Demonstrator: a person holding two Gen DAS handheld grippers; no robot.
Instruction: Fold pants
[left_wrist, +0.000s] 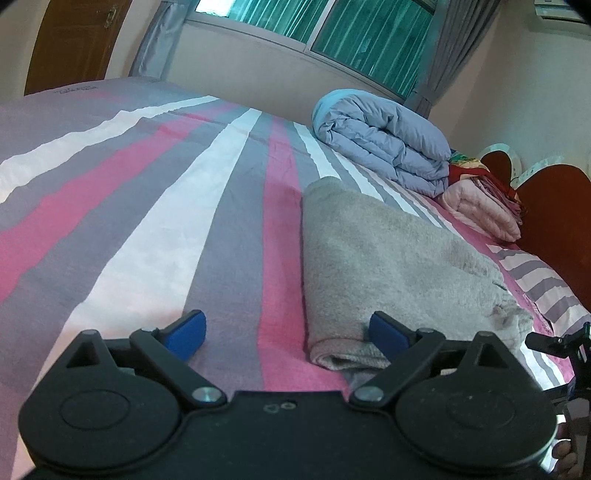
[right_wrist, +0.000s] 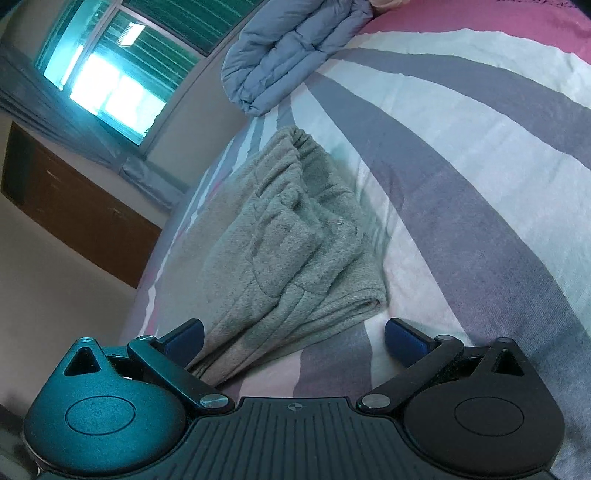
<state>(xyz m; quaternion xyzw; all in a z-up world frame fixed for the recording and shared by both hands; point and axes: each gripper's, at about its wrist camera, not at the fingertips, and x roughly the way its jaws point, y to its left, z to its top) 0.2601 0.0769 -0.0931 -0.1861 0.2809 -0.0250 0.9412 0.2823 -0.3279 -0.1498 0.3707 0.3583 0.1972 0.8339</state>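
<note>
Grey fleece pants (left_wrist: 388, 254) lie folded in a thick stack on the striped bed sheet (left_wrist: 166, 206). My left gripper (left_wrist: 288, 332) is open just above the sheet at the near end of the stack; its right blue pad is by the folded edge and nothing is pinched. In the right wrist view the same pants (right_wrist: 291, 243) lie with the elastic waistband at the far end. My right gripper (right_wrist: 293, 338) stands wide open at the stack's near corner, with the cloth between the pads but not pressed.
A folded blue-grey duvet (left_wrist: 384, 144) and pink blankets (left_wrist: 480, 206) sit at the far right of the bed by a wooden headboard (left_wrist: 546, 206). The right gripper's frame (left_wrist: 561, 343) shows at the edge. Window, curtains and a wooden door stand behind.
</note>
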